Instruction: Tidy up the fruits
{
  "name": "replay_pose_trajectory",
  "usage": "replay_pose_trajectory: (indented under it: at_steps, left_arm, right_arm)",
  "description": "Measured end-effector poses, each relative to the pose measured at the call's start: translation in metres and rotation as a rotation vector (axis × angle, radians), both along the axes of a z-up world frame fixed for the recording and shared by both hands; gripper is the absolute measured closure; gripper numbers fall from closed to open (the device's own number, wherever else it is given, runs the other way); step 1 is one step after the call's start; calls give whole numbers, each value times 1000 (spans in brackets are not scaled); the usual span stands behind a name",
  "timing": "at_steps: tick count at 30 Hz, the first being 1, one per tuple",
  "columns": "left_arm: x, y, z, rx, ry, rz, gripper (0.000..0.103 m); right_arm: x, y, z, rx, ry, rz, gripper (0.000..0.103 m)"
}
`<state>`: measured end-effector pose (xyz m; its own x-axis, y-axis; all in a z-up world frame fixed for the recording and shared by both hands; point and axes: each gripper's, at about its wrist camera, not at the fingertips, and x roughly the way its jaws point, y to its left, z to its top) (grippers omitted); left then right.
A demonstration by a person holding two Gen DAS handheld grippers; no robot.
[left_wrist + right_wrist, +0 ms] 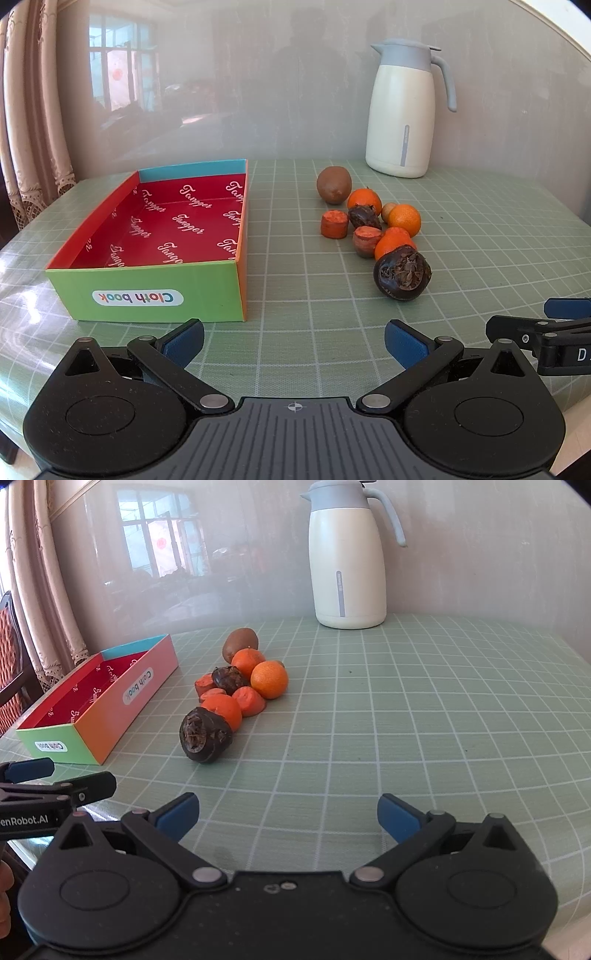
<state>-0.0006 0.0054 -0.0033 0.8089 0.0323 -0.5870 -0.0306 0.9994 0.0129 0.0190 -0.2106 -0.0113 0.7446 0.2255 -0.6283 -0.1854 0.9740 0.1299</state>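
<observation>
A: Where is the fruit?
B: I see the fruit pile [373,225] on the desk [480,236], right of the empty box [155,288].
A: Tools?
B: Left tool [294,341] and right tool [288,814] both released, hovering near.

Small tan fruit [388,211] behind tangerines [404,220], mostly hidden

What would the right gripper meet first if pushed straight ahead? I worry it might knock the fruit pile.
Probably nothing soon: the right gripper points over bare tablecloth; the fruit pile lies left of that line, the jug slightly right, far back.
</observation>
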Motion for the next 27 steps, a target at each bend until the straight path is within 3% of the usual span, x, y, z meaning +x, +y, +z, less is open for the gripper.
replay_pose_trajectory:
  at_steps: [27]
  left_arm:
    - [0,-2,1,1,-2,3,0]
  right_arm:
    - [0,0,-1,-5,3,2,0]
